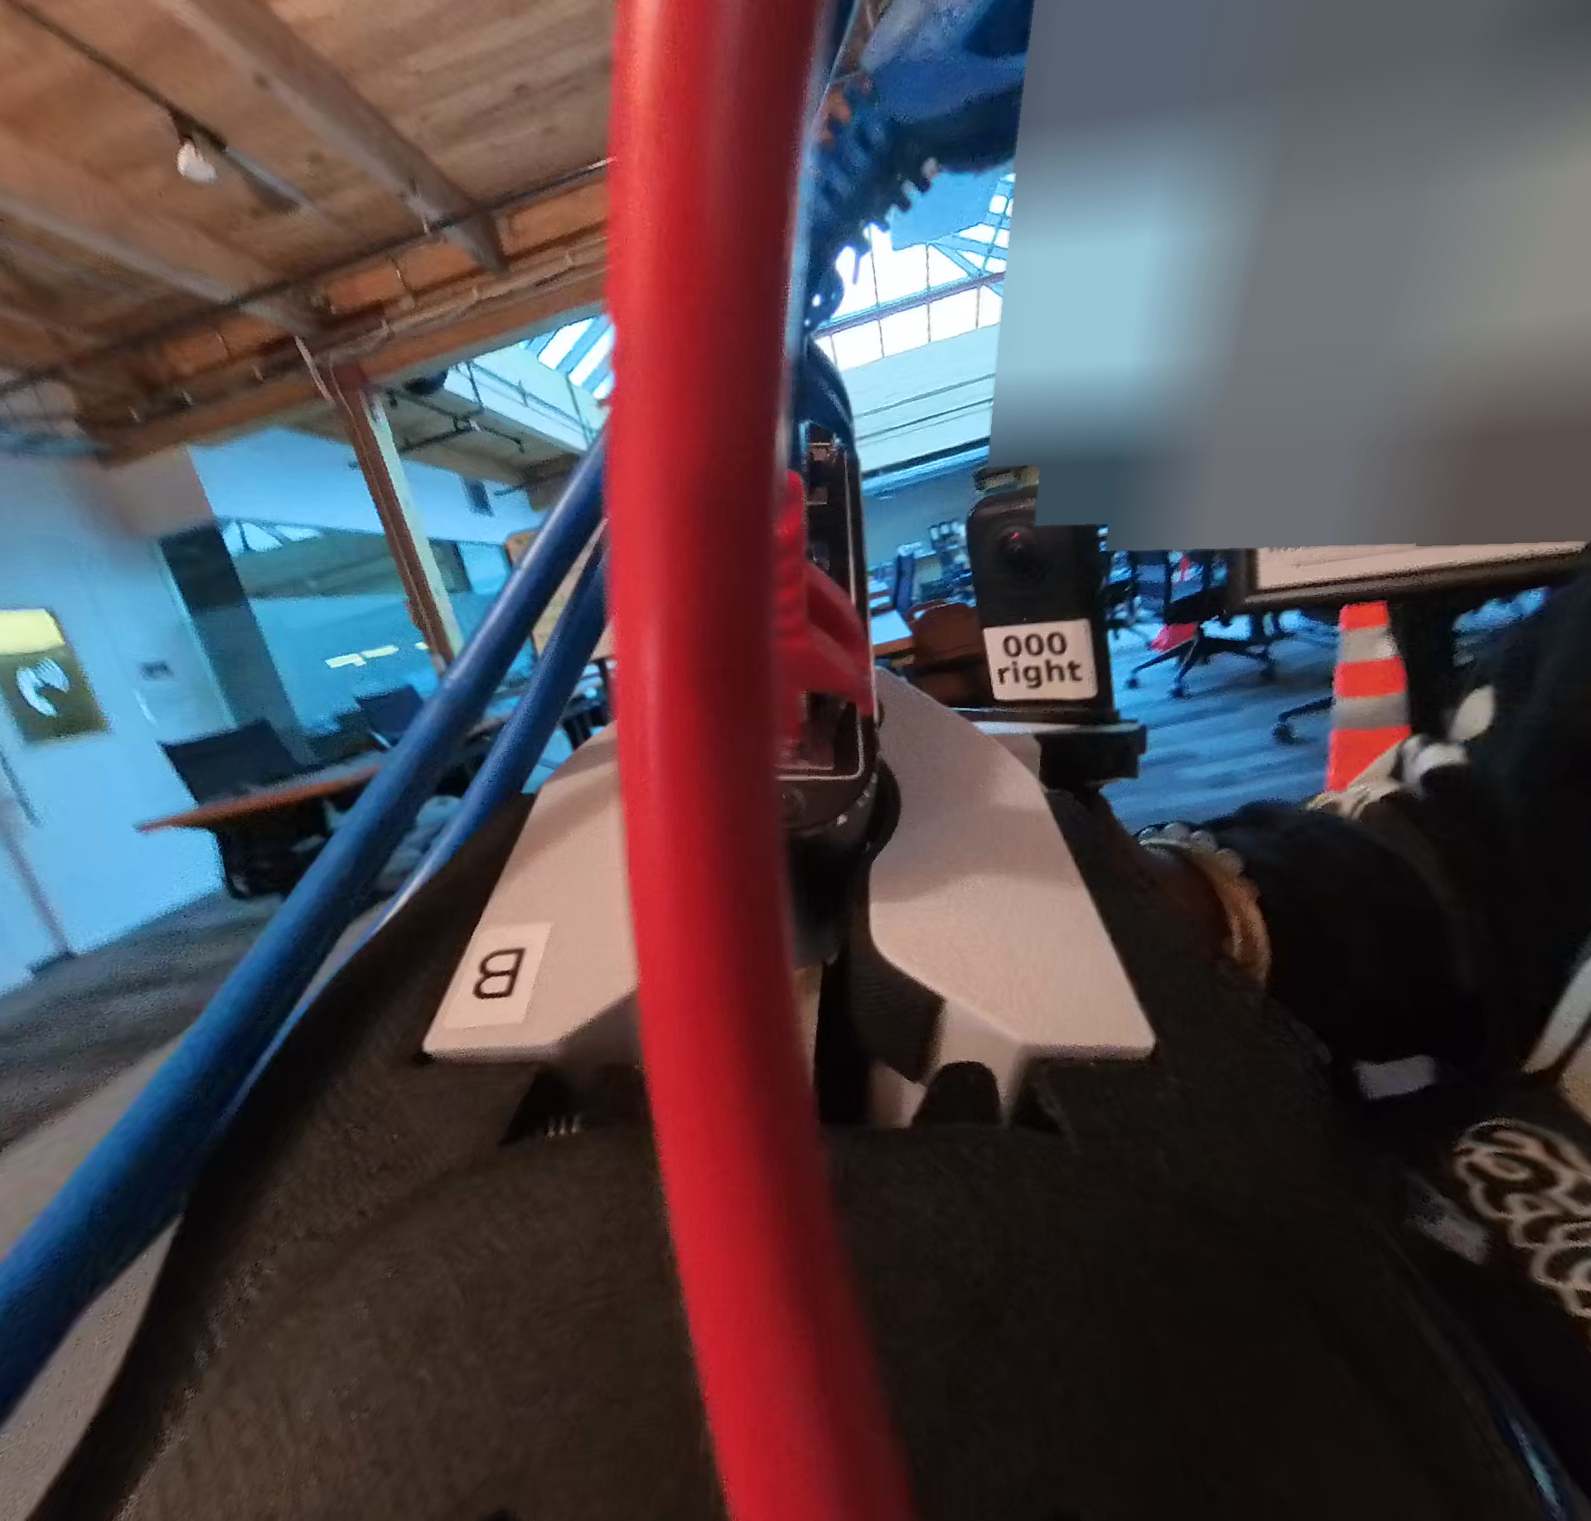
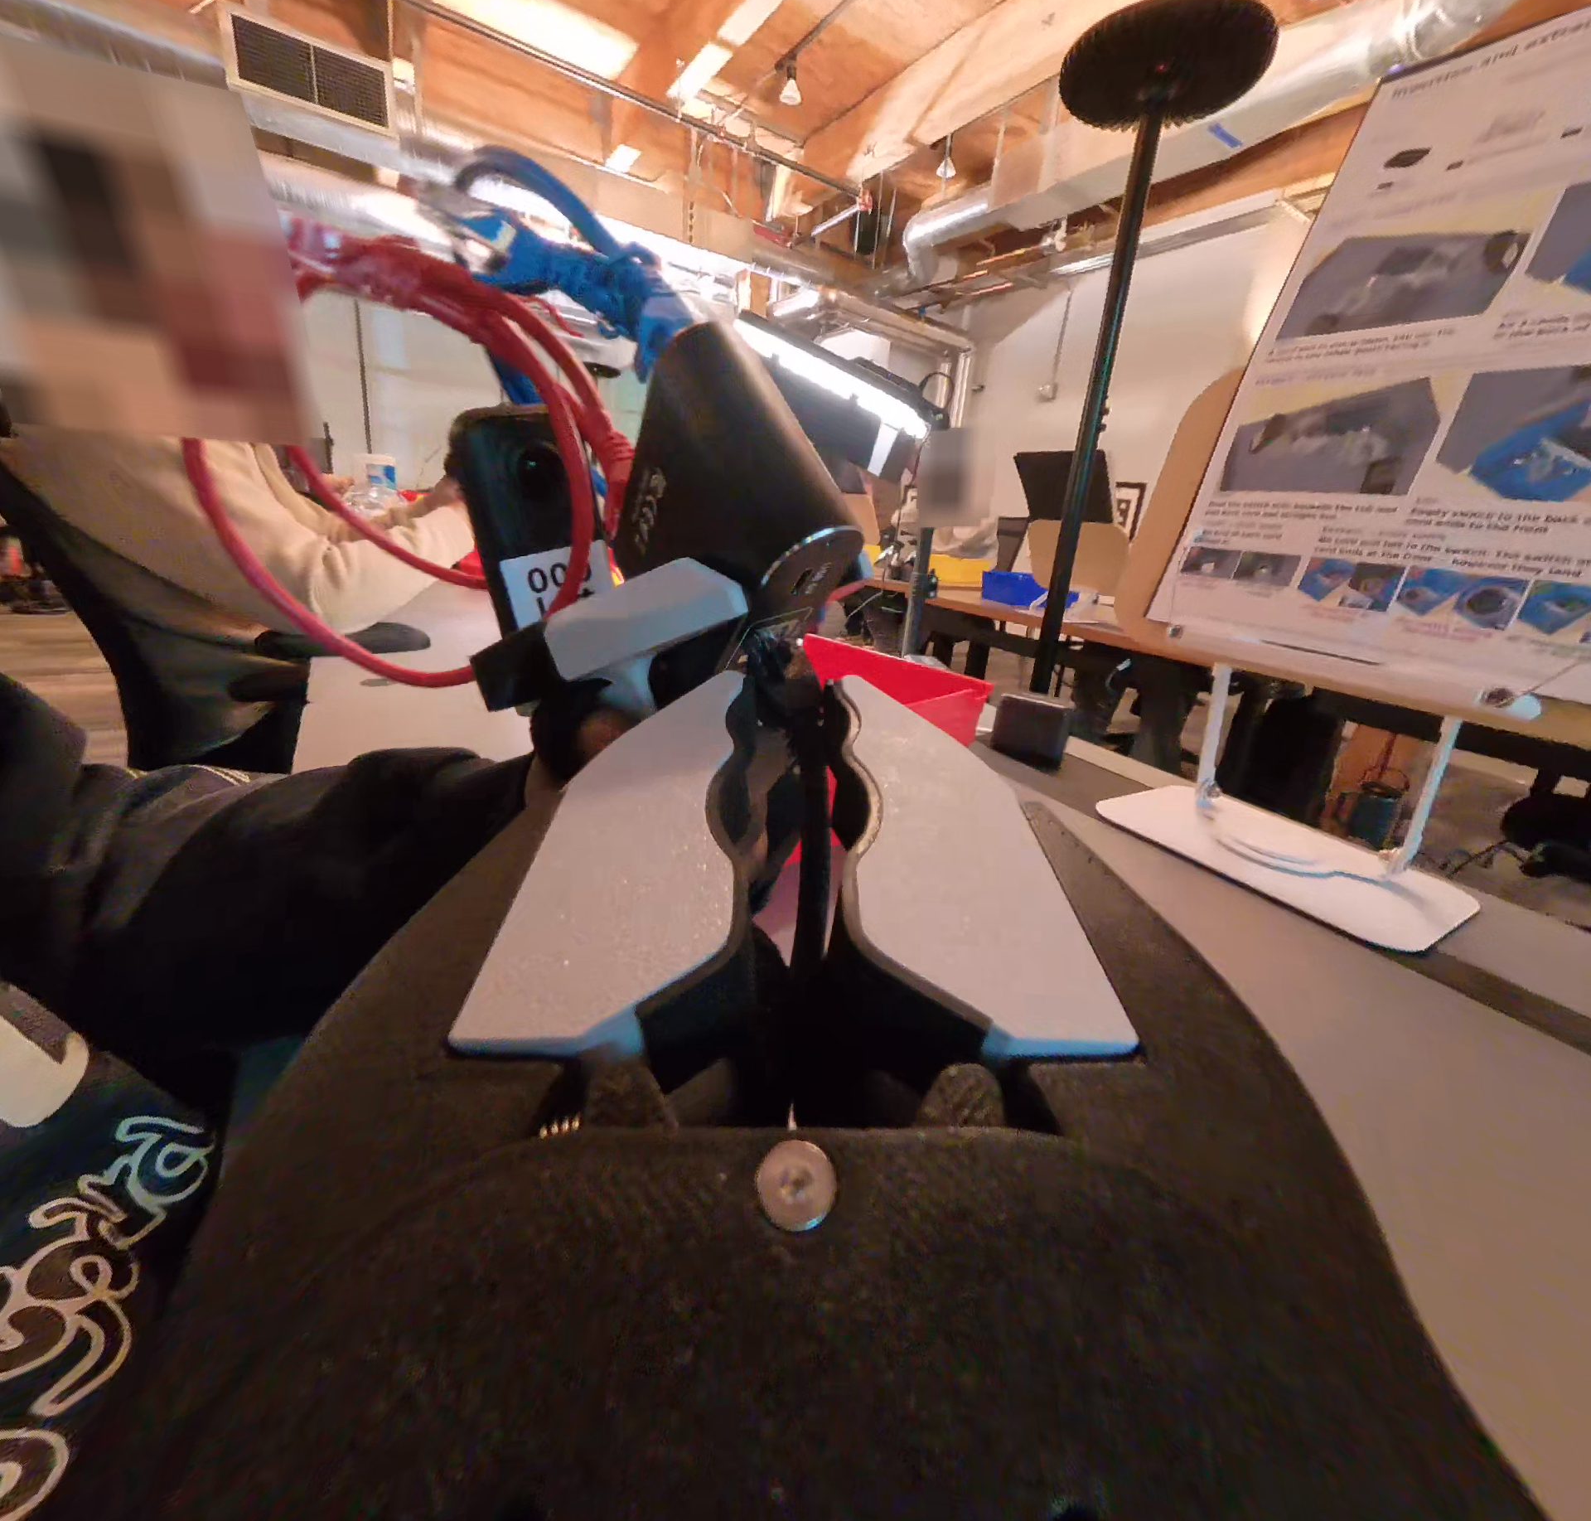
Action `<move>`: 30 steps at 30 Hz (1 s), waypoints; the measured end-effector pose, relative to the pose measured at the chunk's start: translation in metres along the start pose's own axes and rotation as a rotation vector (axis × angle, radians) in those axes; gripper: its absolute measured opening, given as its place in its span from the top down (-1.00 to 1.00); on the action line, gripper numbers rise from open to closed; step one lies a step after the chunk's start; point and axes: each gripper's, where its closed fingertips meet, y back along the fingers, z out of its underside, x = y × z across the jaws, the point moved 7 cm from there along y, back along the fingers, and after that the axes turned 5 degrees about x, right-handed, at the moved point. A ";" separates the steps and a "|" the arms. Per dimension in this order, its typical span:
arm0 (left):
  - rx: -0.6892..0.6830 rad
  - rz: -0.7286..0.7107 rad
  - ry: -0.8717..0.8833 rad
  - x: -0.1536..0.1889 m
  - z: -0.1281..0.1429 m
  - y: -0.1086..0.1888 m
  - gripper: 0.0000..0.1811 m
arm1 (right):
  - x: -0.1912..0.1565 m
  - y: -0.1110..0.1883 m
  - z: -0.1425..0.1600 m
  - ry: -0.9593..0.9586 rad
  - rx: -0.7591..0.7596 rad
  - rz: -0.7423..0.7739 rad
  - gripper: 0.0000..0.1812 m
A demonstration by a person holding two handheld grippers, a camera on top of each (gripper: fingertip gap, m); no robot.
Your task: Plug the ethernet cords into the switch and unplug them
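Observation:
The black switch (image 2: 732, 463) is held up in the air, tilted. My left gripper (image 1: 826, 791) is shut on it; its grey finger also shows in the right wrist view (image 2: 646, 618). A red cord (image 1: 715, 705) runs right across the left camera, and its red plug (image 1: 818, 618) sits in the switch (image 1: 831, 584). Blue cords (image 1: 344, 920) hang to the left. Red loops (image 2: 551, 412) and blue plugs (image 2: 594, 274) dangle above the switch. My right gripper (image 2: 796, 696) is shut on a thin black cord (image 2: 809, 834) just below the switch's end.
A poster board (image 2: 1420, 360) on a white base (image 2: 1291, 868) stands on the grey table (image 2: 1377, 1135) at right. A black pole stand (image 2: 1111, 343) and a red bin (image 2: 913, 687) are behind. A person's cream sleeve (image 2: 301, 532) is at left. An orange cone (image 1: 1369, 687) stands on the floor. The tips of both grippers are at nearly the same place.

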 end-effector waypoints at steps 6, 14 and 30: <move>0.510 -0.300 0.379 -0.061 -0.054 0.061 0.72 | 0.038 0.024 0.008 -0.145 0.070 0.102 0.92; 0.020 -0.320 0.165 -0.054 -0.011 0.038 0.69 | 0.014 0.002 -0.036 0.034 0.132 -0.088 0.91; -0.045 -0.301 0.400 -0.050 0.022 0.026 0.70 | 0.136 0.146 -0.131 0.898 -0.015 0.974 0.90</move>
